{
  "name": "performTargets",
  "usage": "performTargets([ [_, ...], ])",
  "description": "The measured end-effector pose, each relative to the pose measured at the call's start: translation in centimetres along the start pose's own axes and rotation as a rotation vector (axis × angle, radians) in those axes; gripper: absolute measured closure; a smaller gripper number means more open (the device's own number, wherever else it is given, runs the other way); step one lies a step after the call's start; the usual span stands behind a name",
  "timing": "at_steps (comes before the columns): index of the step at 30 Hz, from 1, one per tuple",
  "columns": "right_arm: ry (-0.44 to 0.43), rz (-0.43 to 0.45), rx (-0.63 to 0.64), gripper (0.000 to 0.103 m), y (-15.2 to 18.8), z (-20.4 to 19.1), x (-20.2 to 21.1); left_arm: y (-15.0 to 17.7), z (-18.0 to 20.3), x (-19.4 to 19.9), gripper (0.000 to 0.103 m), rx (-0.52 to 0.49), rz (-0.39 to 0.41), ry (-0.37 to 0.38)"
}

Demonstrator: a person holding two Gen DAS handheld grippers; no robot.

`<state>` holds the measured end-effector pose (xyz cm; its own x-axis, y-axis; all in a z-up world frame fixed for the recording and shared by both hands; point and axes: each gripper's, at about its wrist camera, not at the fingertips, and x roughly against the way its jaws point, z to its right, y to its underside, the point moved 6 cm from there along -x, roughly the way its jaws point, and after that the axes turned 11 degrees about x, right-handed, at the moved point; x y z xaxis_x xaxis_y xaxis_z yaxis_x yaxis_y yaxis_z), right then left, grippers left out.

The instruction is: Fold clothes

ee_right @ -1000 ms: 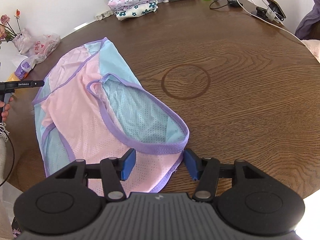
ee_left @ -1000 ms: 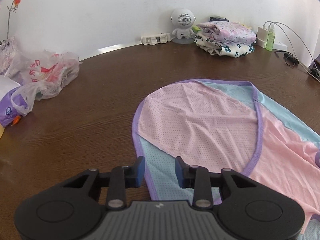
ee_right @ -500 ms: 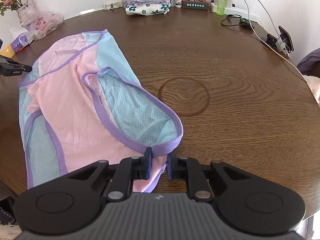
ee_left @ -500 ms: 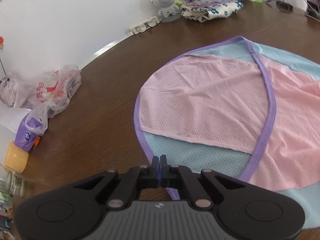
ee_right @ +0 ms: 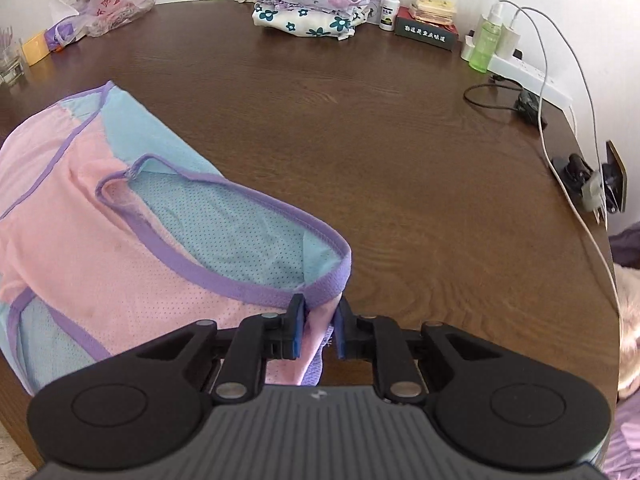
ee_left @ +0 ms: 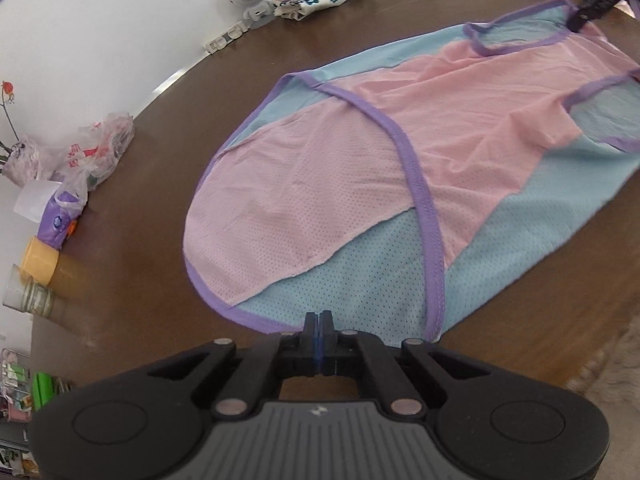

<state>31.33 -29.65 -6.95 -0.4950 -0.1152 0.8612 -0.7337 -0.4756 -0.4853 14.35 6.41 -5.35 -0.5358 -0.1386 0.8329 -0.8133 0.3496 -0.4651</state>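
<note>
Left jaws: my left gripper [ee_left: 319, 322] has its jaws pressed flat together on the purple hem of the garment [ee_left: 400, 184], pinching it at the near edge.
Right jaws: my right gripper [ee_right: 318, 326] has just been closing; its jaws now pinch a bunched bit of purple trim and pink cloth between the blue pads [ee_right: 297, 334].
Right gripper from the left side: it shows dark at the far corner of the cloth [ee_left: 592, 2], gripping the purple band there.
Garment: pink and light blue mesh with purple binding, spread across the brown wooden bench [ee_right: 400, 140], held at two opposite ends.
Lie of the cloth: mostly flat on the bench, lightly wrinkled in the pink middle; the corner at my right jaws is lifted a little, its opening gaping.
Folded pile: floral clothes [ee_right: 308, 4] stacked at the far edge of the bench, well apart from the garment.
Far left: a plastic bag [ee_left: 96, 152] near the bench rim.
Far right: a green bottle [ee_right: 486, 46] beside a white power strip [ee_right: 528, 76] with cables.
</note>
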Motion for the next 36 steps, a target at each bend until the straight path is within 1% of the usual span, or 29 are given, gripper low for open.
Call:
performTargets([
  [1, -0.004, 0.002, 0.015, 0.088, -0.5, 0.6, -0.4, 0.1, 0.3, 0.4, 0.103, 0.016, -0.003, 0.014],
  [4, -0.023, 0.013, -0.003, 0.086, -1.2, 2.0, -1.1, 0.5, 1.3, 1.7, 0.093, 0.064, -0.012, 0.054],
  [6, -0.048, 0.046, -0.05, 0.081, -0.7, 2.4, -0.3, 0.0, 0.2, 2.3, 0.09, 0.133, 0.007, 0.067],
  [7, -0.061, 0.064, -0.076, 0.079, -0.4, 2.6, 0.2, -0.5, -0.6, 2.5, 0.085, 0.176, 0.023, 0.072],
  [8, -0.067, 0.089, -0.099, 0.078, 0.2, 2.6, 1.0, -1.0, -1.6, 2.6, 0.076, 0.211, 0.043, 0.072],
  [10, -0.073, 0.145, -0.144, 0.076, 1.4, 2.2, 3.1, -2.1, -3.4, 2.7, 0.066, 0.277, 0.084, 0.07],
  [14, -0.099, 0.227, -0.167, 0.073, 3.9, -0.7, 6.3, -3.8, -5.7, 0.3, 0.066, 0.345, 0.095, 0.078],
  [15, -0.103, 0.24, -0.165, 0.073, 4.4, -1.6, 6.7, -3.9, -5.8, -0.4, 0.067, 0.347, 0.092, 0.08],
  [16, -0.104, 0.251, -0.162, 0.073, 4.8, -2.4, 7.0, -4.0, -5.9, -1.1, 0.069, 0.347, 0.087, 0.083],
  [18, -0.092, 0.265, -0.141, 0.073, 5.3, -4.0, 7.1, -3.9, -5.7, -2.2, 0.069, 0.331, 0.083, 0.092],
  [20, -0.075, 0.263, -0.114, 0.073, 5.7, -5.2, 6.8, -3.7, -5.4, -3.1, 0.074, 0.307, 0.087, 0.093],
  [21, -0.069, 0.256, -0.104, 0.074, 5.8, -5.6, 6.6, -3.6, -5.4, -3.2, 0.075, 0.302, 0.092, 0.094],
  [23, -0.047, 0.227, -0.106, 0.074, 6.0, -5.6, 5.7, -3.5, -5.4, -3.2, 0.076, 0.297, 0.105, 0.095],
  [26, -0.022, 0.19, -0.131, 0.079, 6.6, -5.0, 4.8, -3.0, -5.7, -3.1, 0.076, 0.311, 0.114, 0.098],
  [29, 0.005, 0.158, -0.162, 0.079, 7.1, -4.1, 4.4, -2.5, -6.0, -3.0, 0.076, 0.327, 0.121, 0.102],
  [31, 0.031, 0.145, -0.158, 0.079, 7.2, -3.8, 4.3, -2.4, -6.1, -2.9, 0.076, 0.334, 0.13, 0.102],
  [34, 0.005, 0.136, -0.176, 0.078, 6.9, -3.9, 4.6, -2.4, -6.2, -2.9, 0.076, 0.338, 0.13, 0.106],
  [36, -0.032, 0.167, -0.205, 0.076, 6.2, -3.7, 5.5, -2.4, -6.4, -2.9, 0.076, 0.335, 0.127, 0.113],
])
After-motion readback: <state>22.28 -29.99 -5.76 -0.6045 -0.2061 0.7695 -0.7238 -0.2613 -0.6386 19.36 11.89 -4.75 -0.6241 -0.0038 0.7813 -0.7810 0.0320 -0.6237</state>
